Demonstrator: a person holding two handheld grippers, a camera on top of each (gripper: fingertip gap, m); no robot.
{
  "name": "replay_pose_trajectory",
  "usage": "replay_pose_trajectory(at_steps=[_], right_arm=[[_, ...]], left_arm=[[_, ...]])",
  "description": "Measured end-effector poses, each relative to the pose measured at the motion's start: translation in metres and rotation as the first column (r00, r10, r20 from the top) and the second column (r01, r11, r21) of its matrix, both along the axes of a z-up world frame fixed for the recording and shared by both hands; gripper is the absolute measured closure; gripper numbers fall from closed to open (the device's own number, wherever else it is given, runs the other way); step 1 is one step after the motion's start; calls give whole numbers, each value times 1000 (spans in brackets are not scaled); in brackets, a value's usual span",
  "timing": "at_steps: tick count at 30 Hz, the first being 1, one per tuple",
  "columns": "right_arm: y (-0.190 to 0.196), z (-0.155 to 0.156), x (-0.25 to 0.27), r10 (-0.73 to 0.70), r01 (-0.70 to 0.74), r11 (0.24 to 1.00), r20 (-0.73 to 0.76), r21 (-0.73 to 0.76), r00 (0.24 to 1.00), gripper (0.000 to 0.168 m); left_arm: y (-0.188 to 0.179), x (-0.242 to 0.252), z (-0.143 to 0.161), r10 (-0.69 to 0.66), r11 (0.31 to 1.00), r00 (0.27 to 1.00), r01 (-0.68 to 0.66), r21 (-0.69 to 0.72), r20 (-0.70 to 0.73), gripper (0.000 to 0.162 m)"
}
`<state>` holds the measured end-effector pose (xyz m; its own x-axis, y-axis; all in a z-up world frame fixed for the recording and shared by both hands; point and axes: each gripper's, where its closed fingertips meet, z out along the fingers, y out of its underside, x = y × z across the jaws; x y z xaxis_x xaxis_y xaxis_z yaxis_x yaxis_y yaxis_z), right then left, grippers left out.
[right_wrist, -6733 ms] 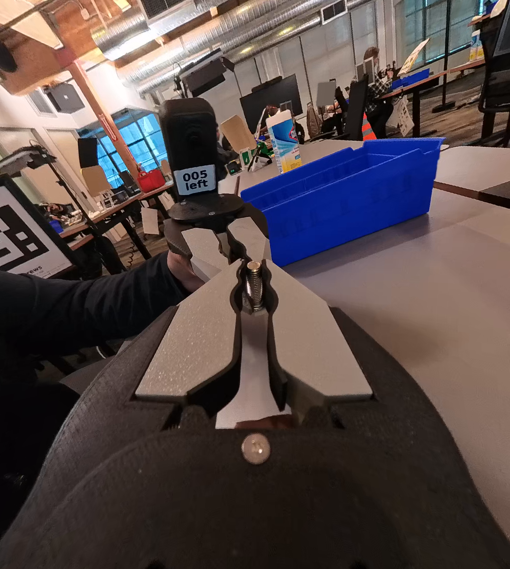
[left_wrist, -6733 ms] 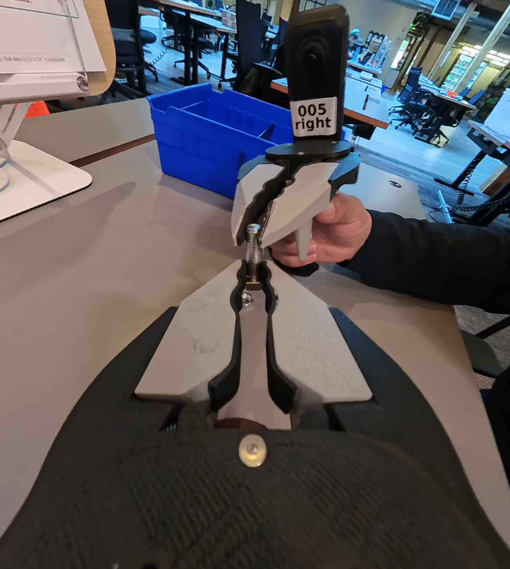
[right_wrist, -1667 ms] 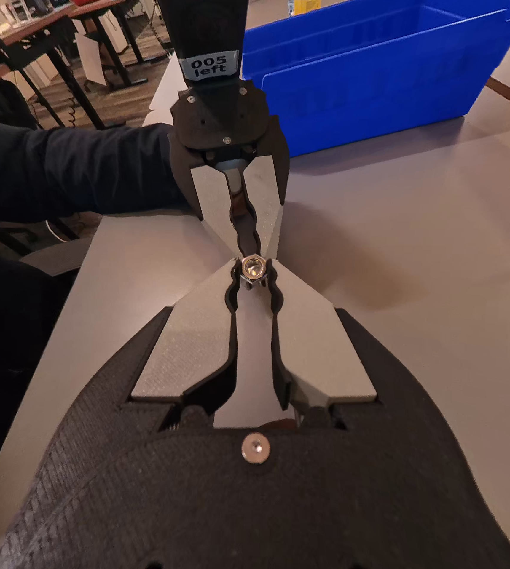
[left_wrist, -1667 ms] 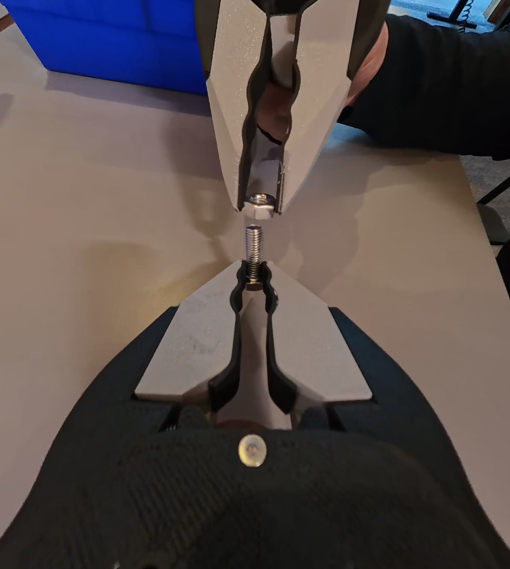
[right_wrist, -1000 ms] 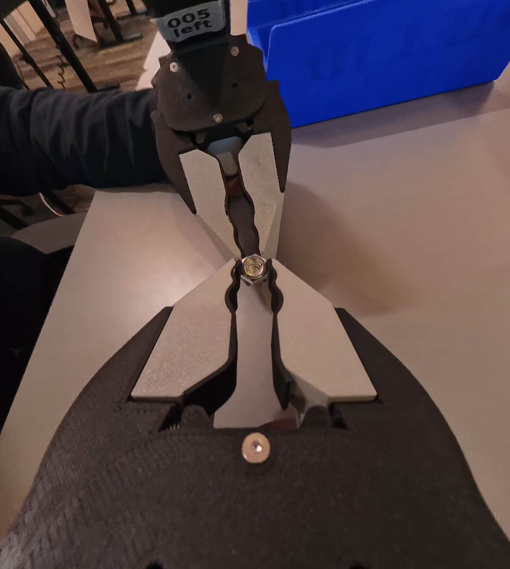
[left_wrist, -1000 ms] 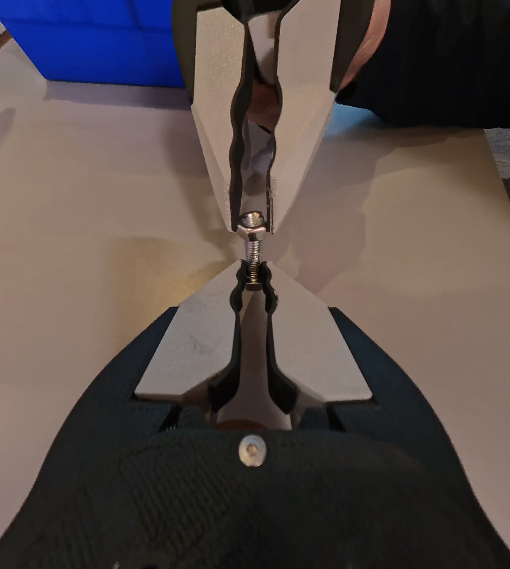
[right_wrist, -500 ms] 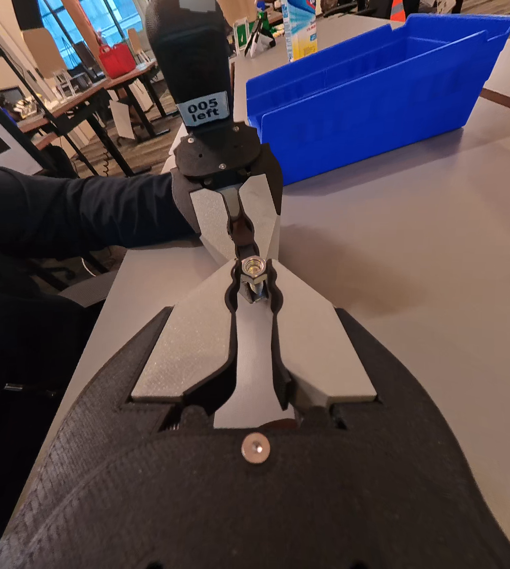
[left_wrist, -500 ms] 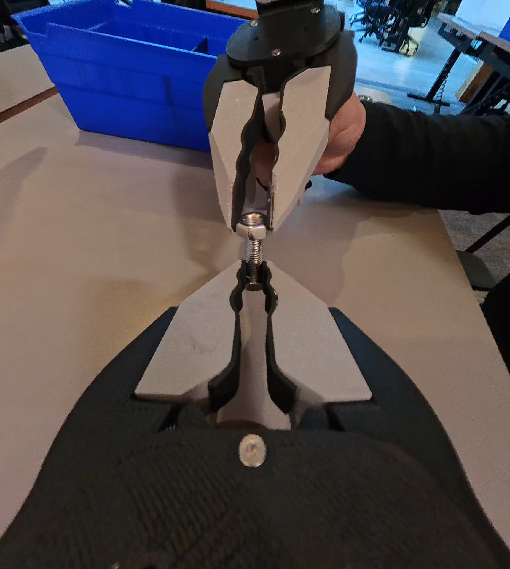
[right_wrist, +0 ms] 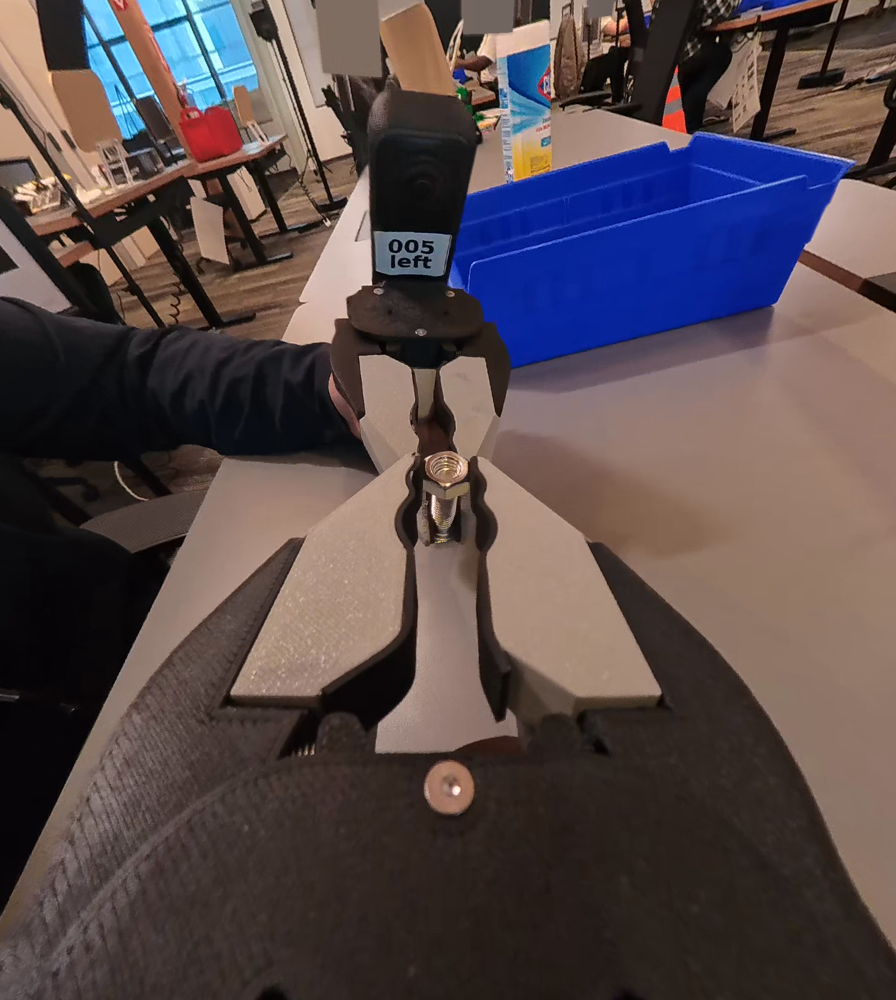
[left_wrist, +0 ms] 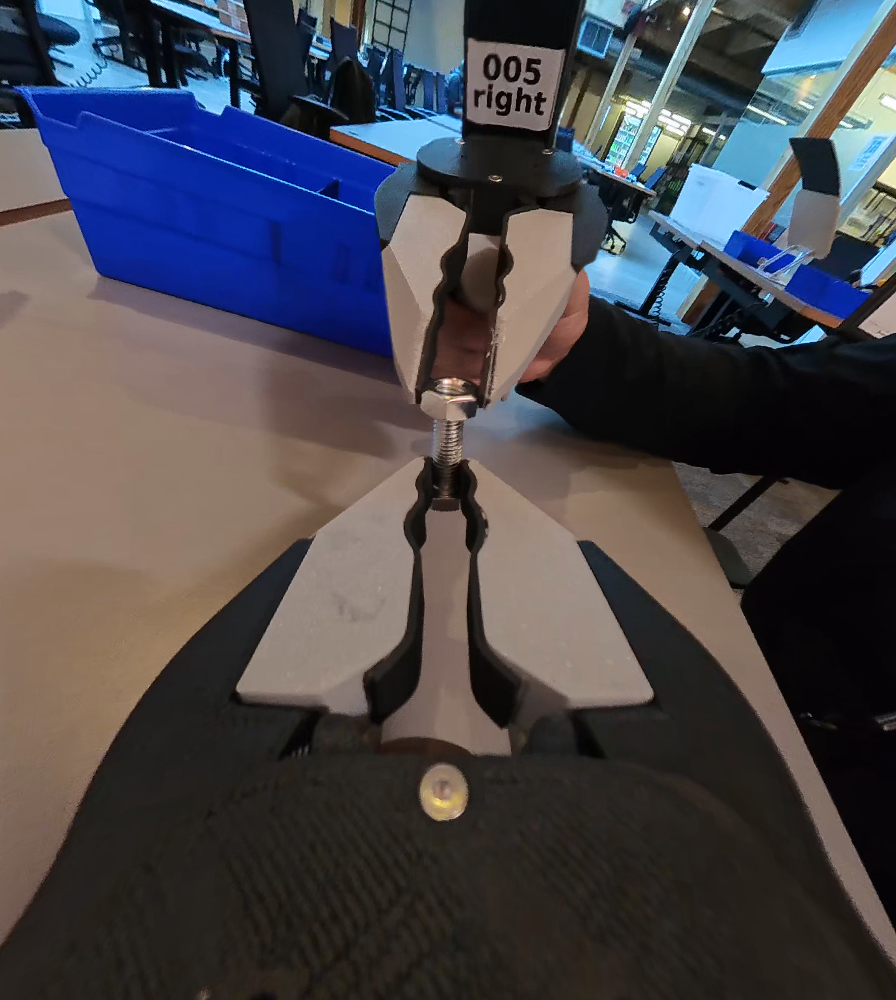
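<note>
In the left wrist view my left gripper (left_wrist: 446,479) is shut on the lower end of a silver bolt (left_wrist: 447,441) and holds it upright above the grey table (left_wrist: 164,460). My right gripper (left_wrist: 454,395) comes down from above and is shut on a silver hex nut (left_wrist: 448,401) at the bolt's top. In the right wrist view my right gripper (right_wrist: 445,473) grips the nut (right_wrist: 445,469), with the threaded bolt (right_wrist: 441,519) between its fingers. The left gripper (right_wrist: 427,435) stands just behind, its fingertips hidden.
A blue plastic bin (left_wrist: 218,216) stands on the table behind the grippers, and also shows in the right wrist view (right_wrist: 624,260). A person's dark sleeves (left_wrist: 732,395) (right_wrist: 137,389) reach in from the table's near edge. A wipes canister (right_wrist: 524,108) stands beyond the bin. The grippers are tip to tip, or close to it.
Both grippers have tilted upward, so the bin and the room have come into view. Each keeps its hold on bolt and nut. More of the bolt's thread shows in the right wrist view.
</note>
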<state>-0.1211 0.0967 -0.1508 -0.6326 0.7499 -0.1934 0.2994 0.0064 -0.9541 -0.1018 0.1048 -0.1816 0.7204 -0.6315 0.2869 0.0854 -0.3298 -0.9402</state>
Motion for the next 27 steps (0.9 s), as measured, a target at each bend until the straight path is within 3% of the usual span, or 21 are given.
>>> replay_pose_trajectory(at_steps=[27], right_arm=[[8, 3, -6, -86, 86, 996, -9, 28, 996, 155]], left_arm=[[10, -7, 2, 110, 993, 993, -107, 54, -53, 155]])
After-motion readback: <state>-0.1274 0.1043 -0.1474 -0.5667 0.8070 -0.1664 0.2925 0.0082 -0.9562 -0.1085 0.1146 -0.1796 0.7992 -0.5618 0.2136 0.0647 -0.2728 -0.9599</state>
